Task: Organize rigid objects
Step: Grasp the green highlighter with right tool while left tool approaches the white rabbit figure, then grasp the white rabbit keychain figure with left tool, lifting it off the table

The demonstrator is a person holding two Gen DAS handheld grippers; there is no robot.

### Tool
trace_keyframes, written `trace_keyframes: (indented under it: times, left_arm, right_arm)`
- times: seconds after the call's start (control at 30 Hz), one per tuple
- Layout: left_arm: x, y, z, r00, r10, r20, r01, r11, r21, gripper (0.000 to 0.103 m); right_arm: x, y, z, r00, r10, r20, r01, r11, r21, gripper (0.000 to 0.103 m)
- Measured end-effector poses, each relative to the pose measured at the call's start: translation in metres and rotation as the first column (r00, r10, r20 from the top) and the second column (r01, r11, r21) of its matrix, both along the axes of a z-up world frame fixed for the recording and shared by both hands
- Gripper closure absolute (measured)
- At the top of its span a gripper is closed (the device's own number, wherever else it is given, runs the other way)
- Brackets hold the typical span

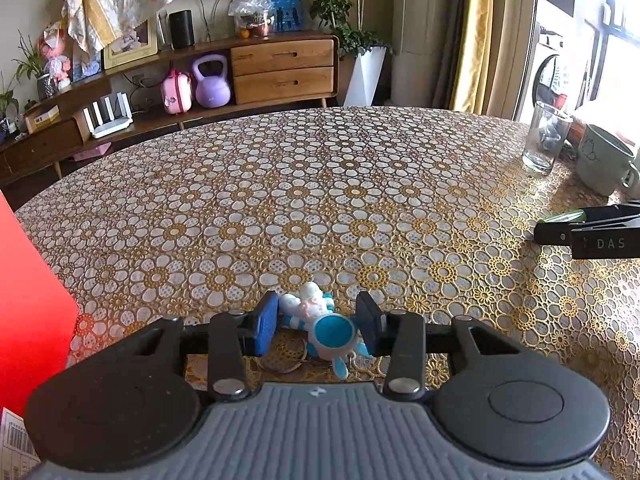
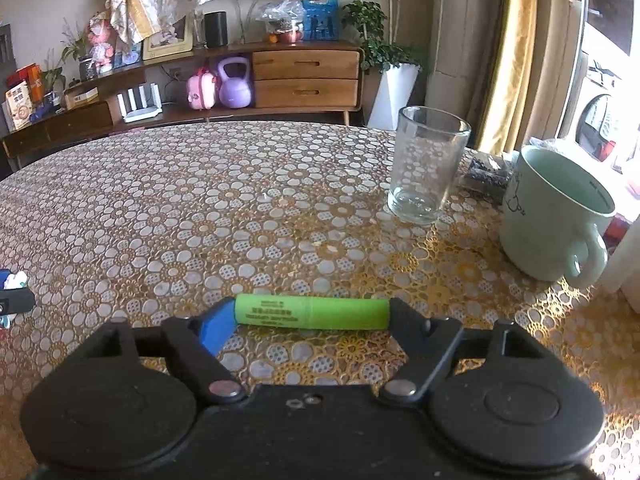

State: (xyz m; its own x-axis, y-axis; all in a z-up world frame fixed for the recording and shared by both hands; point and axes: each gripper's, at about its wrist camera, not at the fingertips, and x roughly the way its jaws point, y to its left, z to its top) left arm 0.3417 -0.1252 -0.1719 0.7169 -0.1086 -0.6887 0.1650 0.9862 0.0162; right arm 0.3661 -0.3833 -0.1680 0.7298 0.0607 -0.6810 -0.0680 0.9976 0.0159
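Note:
A small blue and white astronaut figure on a keyring (image 1: 334, 332) lies on the flower-patterned tablecloth (image 1: 320, 184). It sits between the blue pads of my left gripper (image 1: 318, 316), which touch it on both sides. A green tube (image 2: 312, 312) lies crosswise, gripped end to end by my right gripper (image 2: 312, 318). In the left wrist view that right gripper (image 1: 580, 232) shows at the right edge with the green tube (image 1: 560, 216) in it. A bit of the left gripper (image 2: 14, 300) shows at the far left of the right wrist view.
A clear drinking glass (image 2: 426, 164) and a pale green mug (image 2: 556, 208) stand at the table's right side; the glass (image 1: 546, 140) and mug (image 1: 604, 164) also show in the left view. A red flat thing (image 1: 28, 300) lies at the left edge. A wooden sideboard (image 1: 280, 68) stands beyond the table.

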Motion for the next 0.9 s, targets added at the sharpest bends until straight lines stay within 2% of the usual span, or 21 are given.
trace_keyframes:
  times: [0.2, 0.5, 0.6, 0.7, 0.9]
  left_arm:
    - [-0.006, 0.005, 0.004, 1.000, 0.006, -0.010, -0.006, 1.000, -0.010, 0.061]
    - [-0.032, 0.014, 0.020, 1.000, 0.003, -0.022, -0.004, 1.000, -0.031, 0.063]
    - [-0.045, 0.020, 0.029, 1.000, 0.000, -0.019, -0.001, 0.999, -0.036, 0.077]
    - [-0.057, 0.026, 0.037, 1.000, -0.013, -0.028, 0.012, 0.999, -0.046, 0.084]
    - [-0.081, 0.035, 0.046, 0.999, -0.035, -0.027, 0.034, 0.998, -0.050, 0.089]
  right_arm:
    - [-0.015, 0.010, 0.011, 1.000, 0.002, -0.008, -0.001, 1.000, 0.014, 0.023]
    - [-0.063, 0.044, 0.050, 0.998, 0.068, -0.018, -0.067, 0.997, 0.038, 0.023]
    - [-0.079, 0.057, 0.066, 0.995, 0.100, -0.014, -0.099, 0.994, 0.037, 0.023]
    - [-0.098, 0.068, 0.082, 0.992, 0.127, 0.004, -0.127, 0.990, 0.054, 0.023]
    - [-0.128, 0.079, 0.100, 0.987, 0.155, 0.030, -0.157, 0.986, 0.050, 0.023]
